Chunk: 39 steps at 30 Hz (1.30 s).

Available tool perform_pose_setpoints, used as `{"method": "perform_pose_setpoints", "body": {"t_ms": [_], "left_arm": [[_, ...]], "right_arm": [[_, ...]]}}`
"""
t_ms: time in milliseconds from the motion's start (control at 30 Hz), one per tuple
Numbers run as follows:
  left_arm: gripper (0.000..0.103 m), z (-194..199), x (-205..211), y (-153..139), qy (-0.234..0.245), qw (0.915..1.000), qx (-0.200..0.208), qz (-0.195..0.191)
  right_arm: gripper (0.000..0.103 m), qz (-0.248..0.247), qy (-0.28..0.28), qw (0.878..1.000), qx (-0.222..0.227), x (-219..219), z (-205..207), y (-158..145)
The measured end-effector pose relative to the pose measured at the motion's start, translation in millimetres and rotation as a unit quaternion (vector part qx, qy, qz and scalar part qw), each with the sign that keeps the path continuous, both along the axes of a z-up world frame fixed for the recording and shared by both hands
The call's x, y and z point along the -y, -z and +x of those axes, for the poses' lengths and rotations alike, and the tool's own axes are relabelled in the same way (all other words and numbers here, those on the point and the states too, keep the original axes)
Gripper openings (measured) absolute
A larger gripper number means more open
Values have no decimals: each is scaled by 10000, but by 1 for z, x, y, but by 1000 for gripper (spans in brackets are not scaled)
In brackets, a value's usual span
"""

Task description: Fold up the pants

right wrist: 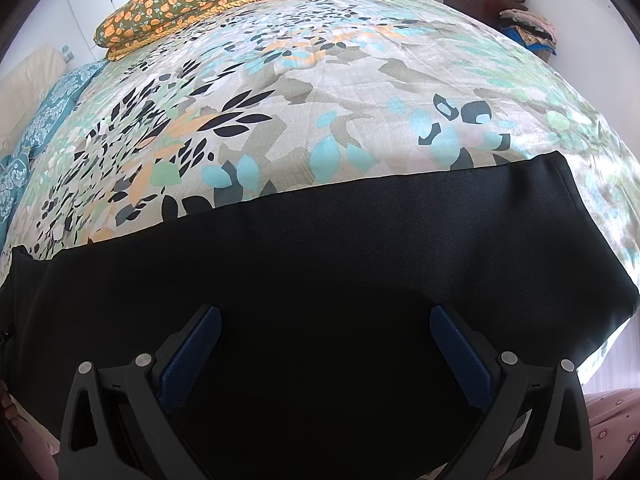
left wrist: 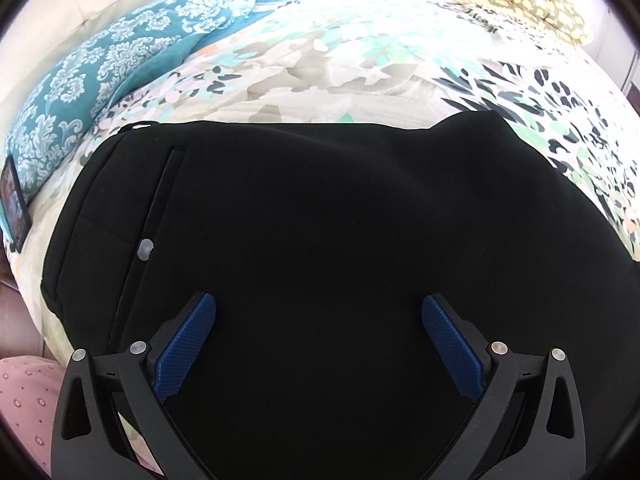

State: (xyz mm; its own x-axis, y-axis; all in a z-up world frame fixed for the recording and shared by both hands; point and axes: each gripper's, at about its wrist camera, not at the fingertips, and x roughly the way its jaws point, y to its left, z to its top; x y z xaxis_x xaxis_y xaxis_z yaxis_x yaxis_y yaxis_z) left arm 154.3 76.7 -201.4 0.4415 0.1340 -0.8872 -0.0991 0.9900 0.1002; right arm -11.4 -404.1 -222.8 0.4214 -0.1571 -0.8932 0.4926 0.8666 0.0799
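Black pants [left wrist: 320, 208] lie flat on the floral bedspread [left wrist: 320, 64]. In the left wrist view I see the waist end, with a pocket seam and a small clear button [left wrist: 145, 249] at the left. My left gripper [left wrist: 319, 306] is open above the fabric, blue pads [left wrist: 188, 344] wide apart, holding nothing. In the right wrist view the leg end of the pants [right wrist: 340, 264] stretches to a hem at the right. My right gripper [right wrist: 325, 318] is open over the cloth, pads [right wrist: 460, 356] wide apart, empty.
Teal patterned pillows [left wrist: 120, 52] lie at the left with a phone-like screen [left wrist: 15, 204] beside them. An orange-flowered pillow [right wrist: 200, 4] lies at the bed's far end. A dresser with stacked clothes [right wrist: 520, 12] stands at the far right. The bed edge [right wrist: 600, 356] runs close below the pants.
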Motion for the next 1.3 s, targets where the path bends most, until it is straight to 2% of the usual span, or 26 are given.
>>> {"method": "perform_pose_setpoints", "body": {"t_ms": [767,900,967,1067,1167,1300], "left_arm": [[103,0,1,0,22,10000,16,31],[103,0,1,1,34,10000,17,31],[103,-1,2,1,45,10000,26,35],[103,-1,2,1,48,10000,34,48],[103,-1,2,2,50,10000,34,47],[103,-1,2,2,47,10000,30,46]], "right_arm": [[103,9,-2,10000,13,0,0,0],[103,167,-89,9998,-102,7,2,-5],[103,286,106,9995,-6,21,0,-18],[103,267,372,9978,486,56,-9,-50],[103,52,475,9978,460,99,-14,-77],[103,145,503,9980,346,159,-27,-98]]}}
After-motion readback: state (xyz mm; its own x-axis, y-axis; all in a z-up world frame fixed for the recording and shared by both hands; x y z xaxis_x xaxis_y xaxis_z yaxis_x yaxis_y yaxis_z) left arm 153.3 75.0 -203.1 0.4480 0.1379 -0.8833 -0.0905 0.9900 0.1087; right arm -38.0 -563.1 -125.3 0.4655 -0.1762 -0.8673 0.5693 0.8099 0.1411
